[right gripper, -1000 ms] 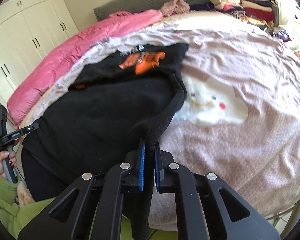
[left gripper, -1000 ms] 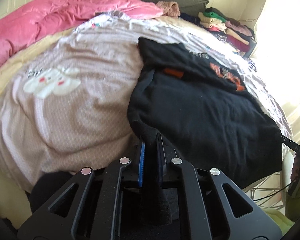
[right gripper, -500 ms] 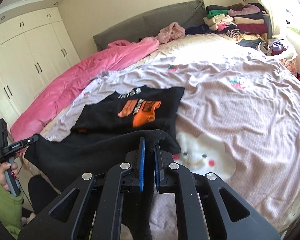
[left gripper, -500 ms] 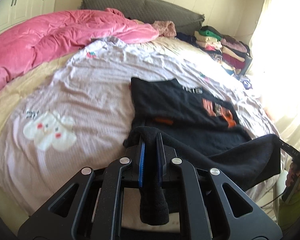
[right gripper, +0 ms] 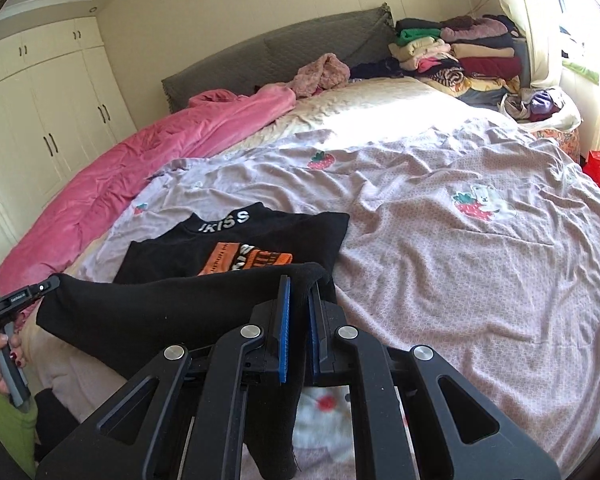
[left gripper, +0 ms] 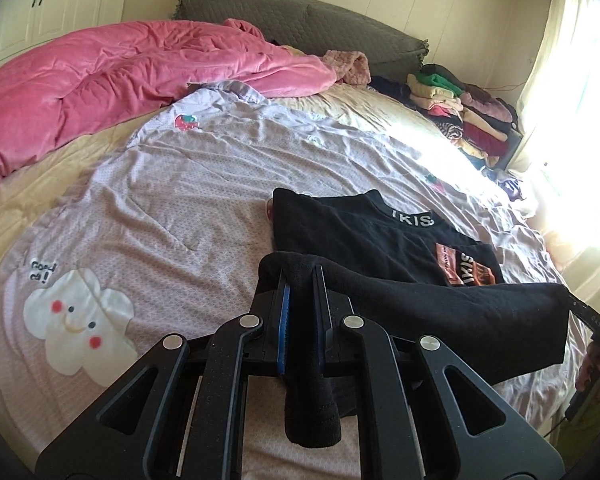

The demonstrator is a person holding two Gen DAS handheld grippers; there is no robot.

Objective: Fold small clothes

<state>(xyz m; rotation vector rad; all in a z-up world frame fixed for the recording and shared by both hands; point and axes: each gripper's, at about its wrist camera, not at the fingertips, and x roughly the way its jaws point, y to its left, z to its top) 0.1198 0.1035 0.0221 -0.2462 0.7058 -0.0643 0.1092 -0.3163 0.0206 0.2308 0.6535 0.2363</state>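
jaws of both the left gripper [left gripper: 300, 300] and right gripper [right gripper: 298, 304] are clamped narrow on the hem corners of the black top [left gripper: 380, 236], holding that edge taut above its collar half on the lilac bedspread [left gripper: 172, 208], likely to fold it in half.

The sweater [left gripper: 380, 240] lies on the bedspread [left gripper: 160, 220] just ahead of the left gripper [left gripper: 300, 280], its lower edge lifted off the bed and stretched across to the right gripper [right gripper: 298, 286], with a corner hanging between each one's fingers. A cloud patch [left gripper: 76, 320] sits to the left gripper's left. Farther ahead a quilt [left gripper: 120, 76] lies bunched along the bed's left side, before the headboard [left gripper: 300, 24]. Stacked clothes [right gripper: 452, 52] sit far ahead to the right, perhaps on a box
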